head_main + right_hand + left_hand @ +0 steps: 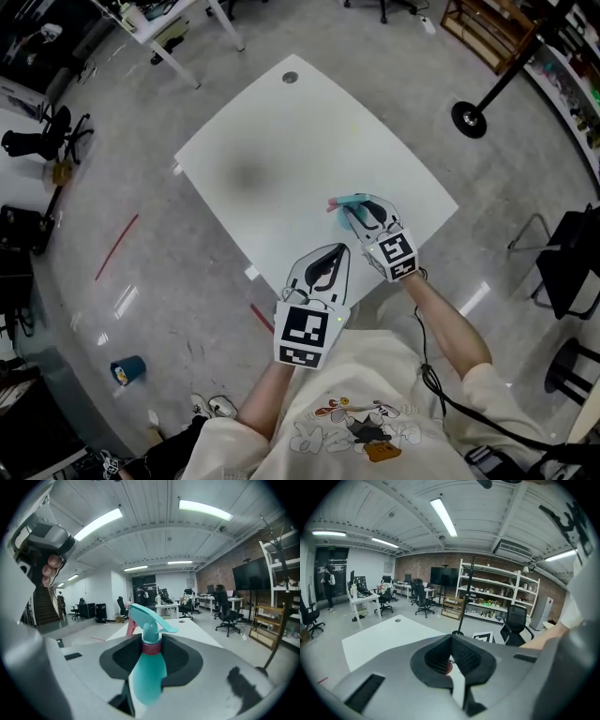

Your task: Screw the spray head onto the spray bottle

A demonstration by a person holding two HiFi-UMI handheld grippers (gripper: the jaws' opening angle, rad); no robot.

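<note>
Closest to the head camera is the person's pale printed shirt [349, 412], and both grippers are held out just in front of it, over the near edge of the white desk [281, 159].

On the left, the left gripper [338, 250] sits low and close to the body, its marker cube [307, 336] facing up. Its own view shows the jaws drawn together to a thin slit with nothing clamped in them. A small reddish spot shows through the slit, and I cannot tell what it is. It touches neither bottle nor head, which suggests it is waiting off to the side, not turning anything.

Further right, the right gripper [356, 214] is clenched on the teal spray bottle [147, 679]. Its pads grip the neck just below the pink collar [151, 648], so the body hangs back toward the camera and the spray head [146, 615] stands clear beyond the jaws. Gripping there leaves the head and collar free for the other gripper to twist. From above, the bottle [355, 199] points away from the person over the desk's near right part. Whether it rests on the surface is unclear.

The head looks seated on the neck, with its pink trigger behind. Whether it is fully tight cannot be judged
</note>
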